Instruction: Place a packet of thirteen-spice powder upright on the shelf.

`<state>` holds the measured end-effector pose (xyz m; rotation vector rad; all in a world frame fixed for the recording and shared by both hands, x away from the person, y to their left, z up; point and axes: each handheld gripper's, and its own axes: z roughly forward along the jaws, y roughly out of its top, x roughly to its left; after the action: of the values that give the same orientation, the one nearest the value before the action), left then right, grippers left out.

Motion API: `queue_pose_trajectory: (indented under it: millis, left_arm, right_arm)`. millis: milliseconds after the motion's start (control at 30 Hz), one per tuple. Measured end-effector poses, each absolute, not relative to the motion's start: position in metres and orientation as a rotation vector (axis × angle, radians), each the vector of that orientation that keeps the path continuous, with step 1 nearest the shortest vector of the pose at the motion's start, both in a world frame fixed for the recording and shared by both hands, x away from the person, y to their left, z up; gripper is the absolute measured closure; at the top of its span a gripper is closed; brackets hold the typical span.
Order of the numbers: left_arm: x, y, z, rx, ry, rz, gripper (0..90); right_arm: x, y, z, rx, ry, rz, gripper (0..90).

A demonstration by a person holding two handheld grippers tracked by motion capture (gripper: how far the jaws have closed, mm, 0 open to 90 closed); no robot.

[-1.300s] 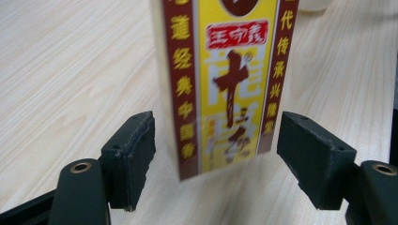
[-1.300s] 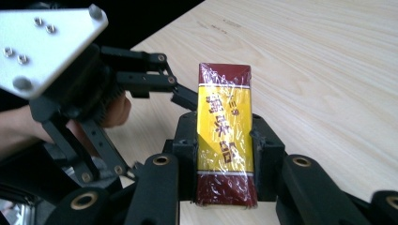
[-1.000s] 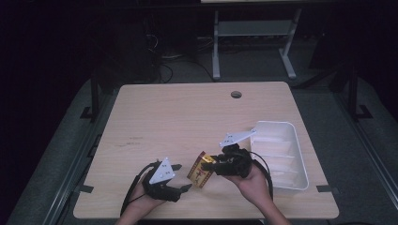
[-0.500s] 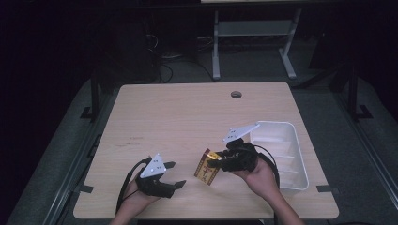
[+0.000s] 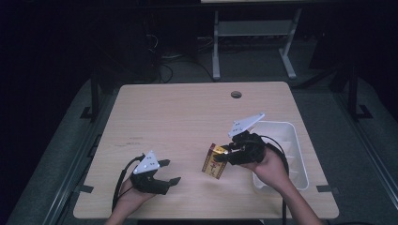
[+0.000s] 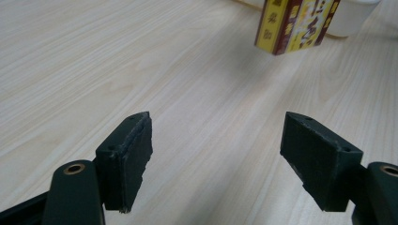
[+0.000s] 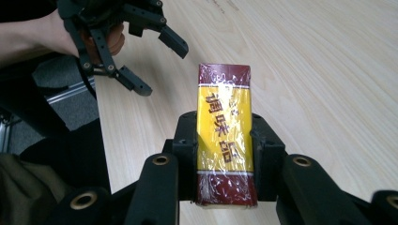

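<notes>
Clamped in the right tongs (image 7: 224, 154), raised above the desk (image 5: 187, 117) beside the white bin (image 5: 293, 140): a cellophane-wrapped box (image 7: 225, 140), maroon ends, yellow middle, printed with dark red Chinese characters. Nearby, empty and apart, having just been opening: the left tongs (image 6: 216, 159).

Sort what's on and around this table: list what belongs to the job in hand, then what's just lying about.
In the job:
- yellow-and-maroon packet, clamped in the right gripper
- left gripper, jaws open with nothing between them
- white bin, beside the right hand

Lying about:
- metal stand behind the table
</notes>
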<state>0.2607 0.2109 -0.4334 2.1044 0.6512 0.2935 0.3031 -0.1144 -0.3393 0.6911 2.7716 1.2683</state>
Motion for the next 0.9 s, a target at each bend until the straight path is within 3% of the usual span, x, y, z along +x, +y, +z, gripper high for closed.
queue_pose_trajectory:
  millis: [900]
  left_arm:
    - [0.269,0.227,-0.436,2.070,0.708,0.283,24.9]
  right_arm:
    - [0.316,-0.150,-0.310,0.460,2.810,1.103,68.4]
